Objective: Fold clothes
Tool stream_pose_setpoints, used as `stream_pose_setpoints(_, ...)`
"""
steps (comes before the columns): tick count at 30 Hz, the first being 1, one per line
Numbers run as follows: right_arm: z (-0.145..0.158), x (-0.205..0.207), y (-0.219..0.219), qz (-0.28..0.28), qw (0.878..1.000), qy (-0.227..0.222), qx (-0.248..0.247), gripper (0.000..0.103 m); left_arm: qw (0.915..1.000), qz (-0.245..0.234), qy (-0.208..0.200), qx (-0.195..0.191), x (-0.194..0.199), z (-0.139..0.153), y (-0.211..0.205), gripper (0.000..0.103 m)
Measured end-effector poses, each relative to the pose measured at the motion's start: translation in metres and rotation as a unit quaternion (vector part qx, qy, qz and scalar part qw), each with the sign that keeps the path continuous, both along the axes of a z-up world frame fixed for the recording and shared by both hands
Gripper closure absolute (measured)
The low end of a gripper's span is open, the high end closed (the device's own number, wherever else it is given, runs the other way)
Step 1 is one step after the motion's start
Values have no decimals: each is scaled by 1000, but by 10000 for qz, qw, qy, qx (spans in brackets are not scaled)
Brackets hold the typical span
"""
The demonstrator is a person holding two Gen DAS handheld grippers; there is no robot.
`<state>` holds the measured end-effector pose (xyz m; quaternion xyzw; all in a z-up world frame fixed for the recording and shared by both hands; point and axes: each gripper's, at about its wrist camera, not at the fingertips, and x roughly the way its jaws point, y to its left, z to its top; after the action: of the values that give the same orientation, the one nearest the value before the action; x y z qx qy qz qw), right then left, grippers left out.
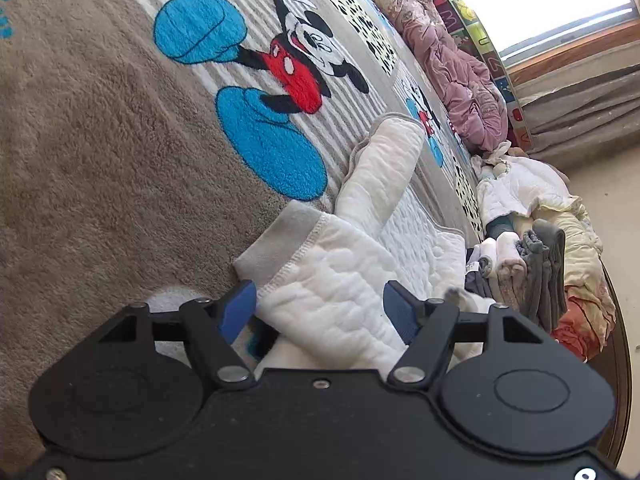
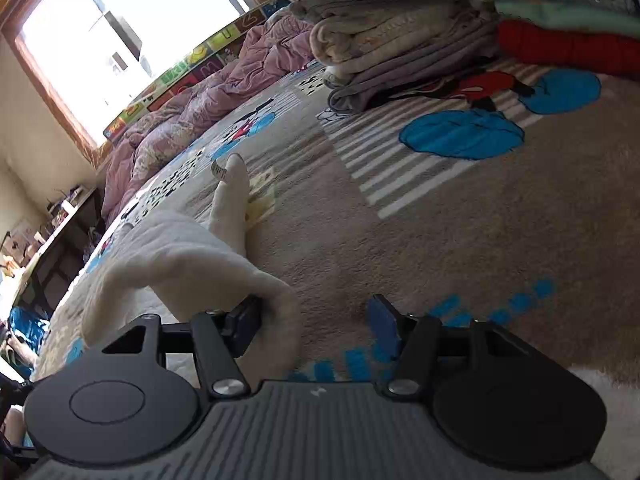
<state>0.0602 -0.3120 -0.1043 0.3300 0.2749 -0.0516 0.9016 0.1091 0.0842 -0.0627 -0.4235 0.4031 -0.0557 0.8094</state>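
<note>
A white quilted garment (image 1: 360, 264) with a grey hem lies on the plush brown blanket (image 1: 100, 160), one part folded up toward the far side. My left gripper (image 1: 320, 310) stands open low over it, the cloth lying between its blue pads (image 1: 238, 308). In the right wrist view the same white garment (image 2: 180, 252) is bunched against the left finger of my right gripper (image 2: 316, 324). A part of it with a label (image 2: 219, 170) sticks up behind. The right pad (image 2: 384, 328) is bare, with brown blanket showing in the gap, so this gripper is open.
A tall stack of folded grey and beige clothes (image 2: 400, 40) and a red piece (image 2: 568, 48) sit at the far right. Loose laundry (image 1: 532, 208) and folded items (image 1: 520, 268) are heaped at the bed's edge. A pink quilt (image 1: 452, 72) lines the window side.
</note>
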Motion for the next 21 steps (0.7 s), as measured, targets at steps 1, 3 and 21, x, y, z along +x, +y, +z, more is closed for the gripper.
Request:
stream_pose_setpoints(1,0,-6,-2,-82,10000,-24,-19,51,10000,34,3,18,0,0,1,34)
stream_pose_setpoints(3,0,-18,-7,-238,9997,-74,-53,49,10000,81,27,0,0,0,2,34)
stream_pose_setpoints(21,-17,-10,-64,-72,9897,-687,1255,22,9998,164,-126,79,3,-6,-8,43)
